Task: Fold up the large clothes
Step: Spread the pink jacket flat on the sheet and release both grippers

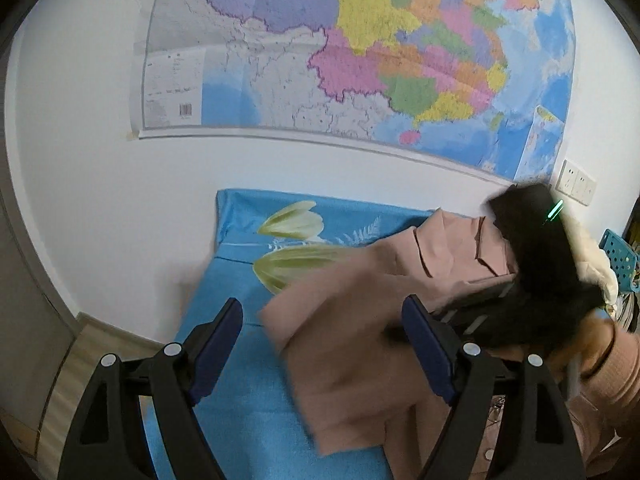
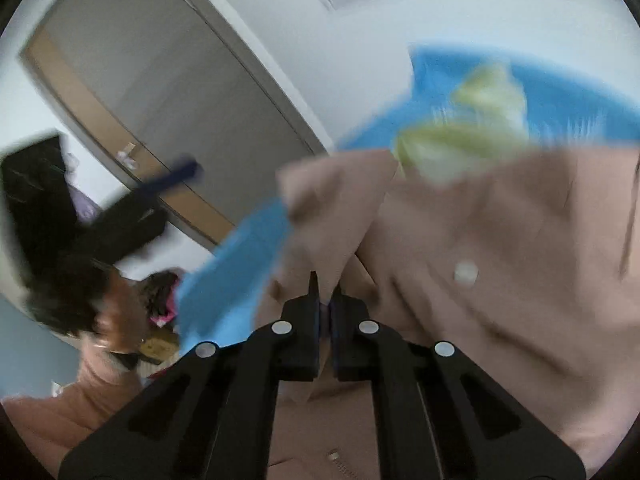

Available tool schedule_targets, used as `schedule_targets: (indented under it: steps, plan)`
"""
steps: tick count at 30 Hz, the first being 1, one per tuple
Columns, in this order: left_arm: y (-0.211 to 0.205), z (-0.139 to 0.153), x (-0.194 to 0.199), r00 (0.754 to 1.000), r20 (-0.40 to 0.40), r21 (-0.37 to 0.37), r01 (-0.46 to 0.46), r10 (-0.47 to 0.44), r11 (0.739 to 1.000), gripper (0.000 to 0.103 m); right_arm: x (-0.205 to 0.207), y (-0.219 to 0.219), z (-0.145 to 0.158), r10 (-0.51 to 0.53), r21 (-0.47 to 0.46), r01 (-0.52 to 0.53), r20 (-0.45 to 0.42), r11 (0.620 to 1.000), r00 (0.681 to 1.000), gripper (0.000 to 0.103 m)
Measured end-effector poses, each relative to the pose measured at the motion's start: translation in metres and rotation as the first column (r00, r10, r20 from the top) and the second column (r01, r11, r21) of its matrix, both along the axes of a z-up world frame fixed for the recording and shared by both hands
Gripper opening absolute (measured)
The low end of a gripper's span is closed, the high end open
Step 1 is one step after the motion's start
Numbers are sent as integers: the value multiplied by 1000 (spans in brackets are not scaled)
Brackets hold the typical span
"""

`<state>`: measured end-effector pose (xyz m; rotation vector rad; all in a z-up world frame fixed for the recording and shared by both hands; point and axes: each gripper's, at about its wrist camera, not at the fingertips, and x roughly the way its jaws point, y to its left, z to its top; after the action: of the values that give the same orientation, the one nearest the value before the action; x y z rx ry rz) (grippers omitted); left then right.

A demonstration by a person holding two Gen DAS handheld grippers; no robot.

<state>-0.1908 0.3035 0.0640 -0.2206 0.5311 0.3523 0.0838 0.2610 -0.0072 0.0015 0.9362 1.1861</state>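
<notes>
A dusty-pink coat (image 1: pixel 444 256) lies on a blue bed sheet (image 1: pixel 240 276) printed with pale green flowers. My left gripper (image 1: pixel 324 332) hangs open above the sheet, and a blurred flap of the coat shows between its blue pads without touching them. In the right wrist view the coat (image 2: pixel 500 240), with its white button (image 2: pixel 466 274), fills the right side. My right gripper (image 2: pixel 326 292) is shut on a raised fold of the coat. That gripper's black frame (image 1: pixel 532 292) shows blurred over the coat at the right of the left wrist view.
A large coloured map (image 1: pixel 360 60) hangs on the white wall behind the bed, with a wall socket (image 1: pixel 578 182) beside it. A grey door (image 2: pixel 160 80) stands left of the bed. A white fluffy garment (image 1: pixel 596 264) and a blue perforated basket (image 1: pixel 620 256) sit at the right. A pink sleeve (image 1: pixel 612 380) of the person is nearby.
</notes>
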Motion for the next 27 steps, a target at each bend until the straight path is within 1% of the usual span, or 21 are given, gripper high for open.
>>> schedule_targets:
  steps: [2,4,5,6,7,9,11,13,14,15,16,17,18,19,20,21,22,24,25,26,27]
  plan:
    - [-1,6,-5,999,33,-7,17,-17,1000,80,2,-34,52,-44,91,37,74,995,996,4]
    - [-4,9,-5,998,55,-14,34,-33,999,81,3,-69,86,-94,141,75,128,987,987,4]
    - [-7,9,-2,997,55,-16,53,-52,998,81,4,-88,98,-128,140,105,163,985,978,4]
    - [-11,8,2,996,46,-14,74,-74,997,81,4,-106,104,-158,142,133,183,981,970,4]
    - [-17,5,8,994,35,-11,101,-100,995,81,5,-130,107,-194,124,172,197,977,961,4]
    - [-30,-3,22,989,0,2,151,-151,989,81,14,-169,97,-273,75,263,214,962,938,5]
    - [-46,-16,38,978,-53,4,204,-204,979,81,25,-212,66,-354,13,357,159,934,921,5]
    - [-63,-31,59,957,-118,-10,266,-265,964,81,26,-249,37,-423,-64,433,122,899,898,6]
    - [-69,-37,66,947,-144,-12,288,-286,958,81,30,-268,19,-458,-100,464,76,880,886,9]
    - [-79,-45,76,932,-180,-8,317,-313,948,81,32,-281,6,-489,-115,490,37,864,872,13]
    - [-89,-52,86,918,-216,6,343,-333,939,81,31,-290,-2,-510,-113,508,9,854,860,21]
    - [-97,-58,92,909,-244,24,354,-338,935,81,29,-303,-9,-529,-94,524,-25,846,849,30]
    - [-103,-63,97,900,-270,38,364,-341,931,81,29,-311,-13,-536,-69,532,-45,844,843,35]
    - [-111,-69,105,884,-309,46,383,-351,923,81,22,-321,-15,-543,-33,542,-53,840,838,51]
    - [-116,-72,111,875,-330,54,391,-353,919,81,14,-326,-12,-545,-19,545,-52,838,837,68]
    - [-120,-74,114,869,-346,67,399,-354,915,81,4,-331,-13,-544,-2,544,-40,839,838,69]
    - [-125,-77,116,858,-364,84,418,-363,905,81,2,-325,-14,-533,3,533,-37,846,845,69]
    - [-129,-80,116,853,-384,121,426,-354,896,81,-18,-320,-23,-500,4,500,-34,866,865,73]
    - [-130,-82,117,855,-394,142,420,-338,896,81,-25,-318,-26,-481,-5,482,-33,876,876,73]
    - [-127,-86,120,859,-404,153,401,-313,903,77,-35,-311,-33,-462,-32,461,-25,887,887,73]
    - [-123,-87,124,863,-410,146,381,-295,913,72,-42,-301,-38,-459,-54,458,-10,887,888,73]
